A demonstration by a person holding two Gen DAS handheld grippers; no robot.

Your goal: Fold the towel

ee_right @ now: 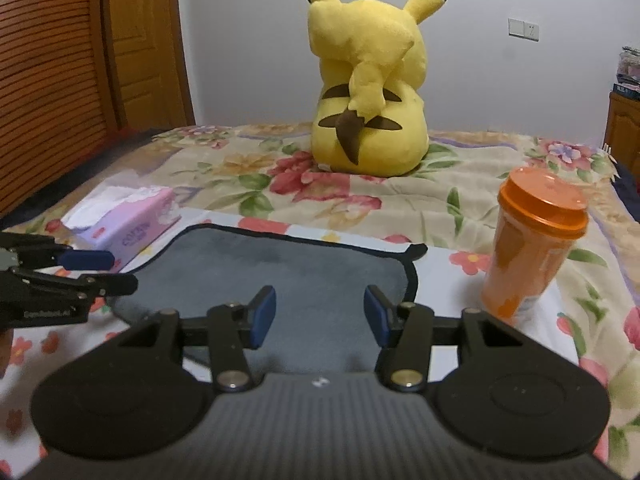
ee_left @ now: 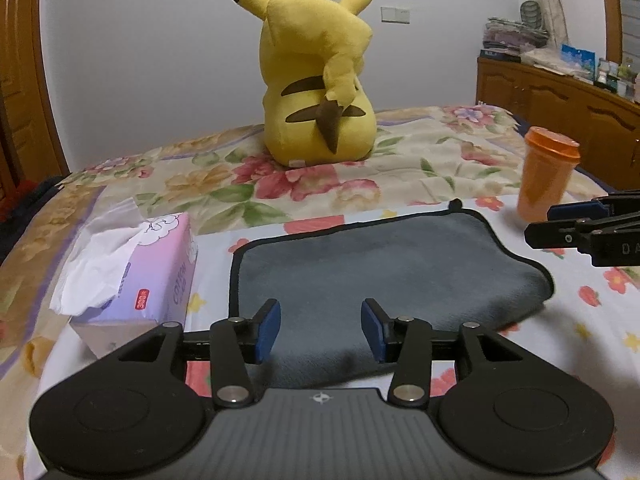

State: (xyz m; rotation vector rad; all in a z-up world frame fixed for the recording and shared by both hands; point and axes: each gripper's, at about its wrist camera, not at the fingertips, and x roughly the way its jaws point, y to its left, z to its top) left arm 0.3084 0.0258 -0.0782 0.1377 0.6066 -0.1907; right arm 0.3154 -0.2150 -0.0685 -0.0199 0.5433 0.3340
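Note:
A grey towel (ee_left: 380,268) with a black hem lies on the floral bed sheet, folded over with a rounded fold at its right side. It also shows in the right wrist view (ee_right: 288,276). My left gripper (ee_left: 320,330) is open and empty, just above the towel's near edge. My right gripper (ee_right: 320,316) is open and empty, over the towel's near right part. The right gripper's fingers (ee_left: 576,228) reach in from the right in the left wrist view. The left gripper's fingers (ee_right: 88,260) reach in from the left in the right wrist view.
A pink tissue box (ee_left: 140,268) lies left of the towel. An orange lidded cup (ee_right: 532,244) stands right of it. A yellow plush toy (ee_left: 316,80) sits at the far side of the bed. A wooden cabinet (ee_left: 560,104) stands at the far right.

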